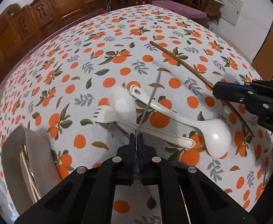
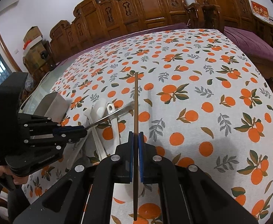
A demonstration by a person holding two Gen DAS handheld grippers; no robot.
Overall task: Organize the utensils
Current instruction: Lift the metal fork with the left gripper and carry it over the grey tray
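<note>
Left wrist view: thin metal utensil [image 1: 151,100] clamped in left tongs [image 1: 136,137], long axis running straight ahead, raised over white spoons [image 1: 173,115]. Right tongs [image 2: 136,134] clenched on brown chopstick [image 2: 136,112], same way. Steel holder [image 1: 15,149] left of left tongs, nearest.

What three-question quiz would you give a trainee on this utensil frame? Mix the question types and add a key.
1. True or false: the right gripper is shut on a brown chopstick.
2. The left gripper is shut on: A) the white fork, B) a thin metal utensil, C) the white ladle.
3. What already sits inside the metal container?

Key: 1 true; 2 B; 3 pale thin sticks, probably chopsticks.
</note>
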